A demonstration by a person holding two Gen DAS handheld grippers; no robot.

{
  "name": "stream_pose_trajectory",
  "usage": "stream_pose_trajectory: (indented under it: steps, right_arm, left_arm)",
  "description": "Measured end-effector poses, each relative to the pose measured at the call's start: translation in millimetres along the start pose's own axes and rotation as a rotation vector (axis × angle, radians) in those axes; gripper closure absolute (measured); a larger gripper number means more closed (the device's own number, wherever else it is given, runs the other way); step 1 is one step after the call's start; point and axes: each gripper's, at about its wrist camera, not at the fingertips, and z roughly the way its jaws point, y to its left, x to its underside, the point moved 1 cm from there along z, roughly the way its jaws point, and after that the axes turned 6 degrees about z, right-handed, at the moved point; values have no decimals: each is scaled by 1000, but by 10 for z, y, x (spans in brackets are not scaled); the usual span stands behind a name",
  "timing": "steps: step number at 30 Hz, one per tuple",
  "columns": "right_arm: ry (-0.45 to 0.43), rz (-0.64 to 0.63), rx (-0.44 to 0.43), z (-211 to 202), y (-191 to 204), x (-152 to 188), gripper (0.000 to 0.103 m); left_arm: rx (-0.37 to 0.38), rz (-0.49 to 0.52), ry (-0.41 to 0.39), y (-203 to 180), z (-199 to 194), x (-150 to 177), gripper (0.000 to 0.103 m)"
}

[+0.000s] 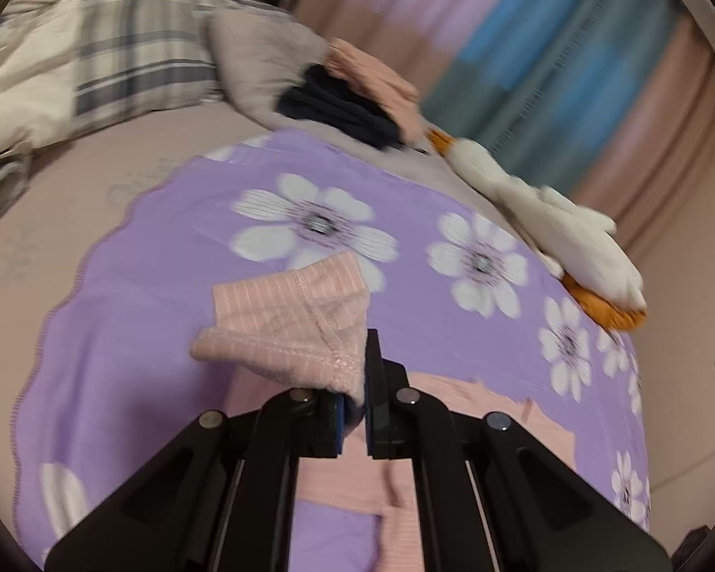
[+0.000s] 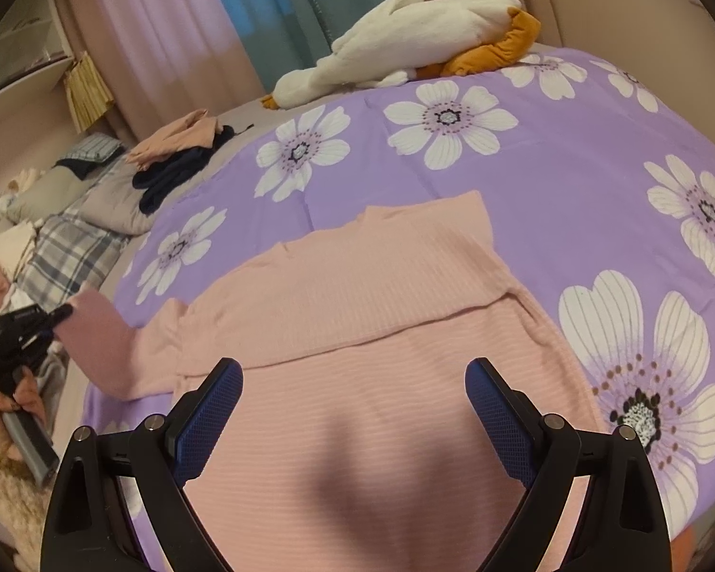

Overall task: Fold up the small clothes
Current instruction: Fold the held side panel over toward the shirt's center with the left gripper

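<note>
A pink ribbed top point(image 2: 357, 314) lies partly folded on a purple flowered cloth point(image 2: 524, 200). My left gripper point(image 1: 357, 381) is shut on the cuff of its pink sleeve point(image 1: 286, 329) and holds it lifted above the cloth; the rest of the top point(image 1: 443, 410) lies below. In the right wrist view the left gripper point(image 2: 64, 312) shows at the far left, holding the sleeve point(image 2: 100, 348) out sideways. My right gripper point(image 2: 352, 400) is open and empty, hovering over the top's lower body.
A white and orange plush goose point(image 2: 414, 38) lies at the cloth's far edge. A pile of dark and pink clothes point(image 2: 181, 157) sits beside a grey pillow point(image 2: 114, 200) and plaid bedding point(image 1: 133, 57). Curtains point(image 2: 262, 14) hang behind the bed.
</note>
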Motion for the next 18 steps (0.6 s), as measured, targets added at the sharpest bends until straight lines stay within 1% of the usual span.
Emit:
stream_pose_trajectory:
  steps: [5, 9, 18]
  right_arm:
    - [0, 27, 5, -5, -104, -5, 9]
    - [1, 44, 9, -2, -177, -6, 9]
    - [12, 67, 23, 13, -290, 14, 9]
  left_arm:
    - [79, 77, 58, -453, 148, 164, 98]
    - [124, 137, 109, -752, 262, 345, 98]
    - [202, 227, 216, -1220, 495, 791, 98]
